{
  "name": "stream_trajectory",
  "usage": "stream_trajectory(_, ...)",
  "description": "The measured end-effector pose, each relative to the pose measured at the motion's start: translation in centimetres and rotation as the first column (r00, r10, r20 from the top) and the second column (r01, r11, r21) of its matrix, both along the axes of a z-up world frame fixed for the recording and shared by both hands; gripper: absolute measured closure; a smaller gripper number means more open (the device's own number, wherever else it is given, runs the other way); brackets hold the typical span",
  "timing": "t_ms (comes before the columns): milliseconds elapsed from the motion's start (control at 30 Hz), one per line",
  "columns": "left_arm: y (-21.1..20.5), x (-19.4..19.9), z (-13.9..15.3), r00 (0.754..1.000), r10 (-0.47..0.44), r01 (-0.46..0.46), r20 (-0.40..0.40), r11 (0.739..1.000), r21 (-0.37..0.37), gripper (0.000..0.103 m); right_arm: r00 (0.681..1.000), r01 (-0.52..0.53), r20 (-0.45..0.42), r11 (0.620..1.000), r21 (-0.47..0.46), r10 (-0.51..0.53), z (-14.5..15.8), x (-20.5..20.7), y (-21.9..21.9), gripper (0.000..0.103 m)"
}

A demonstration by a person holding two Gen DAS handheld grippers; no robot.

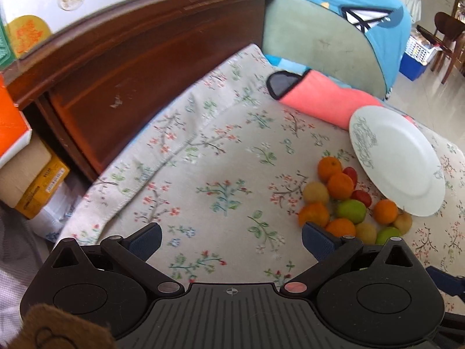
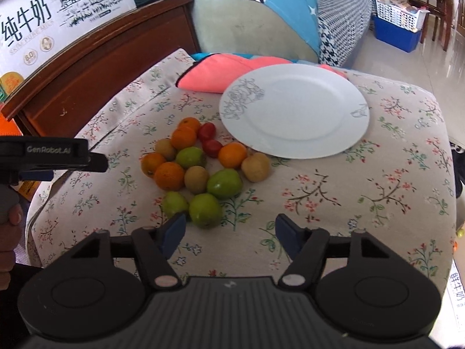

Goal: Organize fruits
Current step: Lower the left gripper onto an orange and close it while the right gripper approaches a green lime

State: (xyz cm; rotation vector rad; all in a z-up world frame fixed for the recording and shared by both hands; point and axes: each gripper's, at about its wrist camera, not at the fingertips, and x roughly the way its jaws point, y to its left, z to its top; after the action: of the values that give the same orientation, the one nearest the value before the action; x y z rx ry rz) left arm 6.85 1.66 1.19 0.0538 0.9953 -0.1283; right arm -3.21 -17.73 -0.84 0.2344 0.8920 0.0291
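The left tool (image 1: 231, 237) hangs spread and empty above the flowered cloth (image 1: 203, 157). To its right the fruits (image 2: 200, 163) lie heaped on that cloth, just beside the bare white plate (image 2: 293, 107). They look light, round and likely to roll; the small red ones (image 2: 207, 131) seem soft. Grip each across its middle, gently. The right tool (image 2: 231, 229) hovers near, spread too.
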Motion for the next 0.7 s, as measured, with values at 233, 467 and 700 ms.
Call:
stream_trajectory(233,-1.0,1.5,-1.1,0.998,-0.023,0.019,-0.055,0.997,-0.069,0.001,1.000,-0.002,-0.009,1.000,0.028,0.002,-0.5,0.6,0.2,0.051)
stream_trajectory(467,-1.5,3.5,-1.3,0.999,-0.016,0.011,-0.043,0.994,-0.112,0.001,1.000,-0.010,-0.016,0.999,0.044,0.010,-0.8,1.0,0.4,0.054)
stream_trajectory(700,-1.8,4.0,-2.0,0.997,-0.025,0.014,-0.079,0.989,-0.149,0.008,0.999,-0.016,-0.029,0.999,0.051,0.017,-1.4,1.5,0.7,0.061)
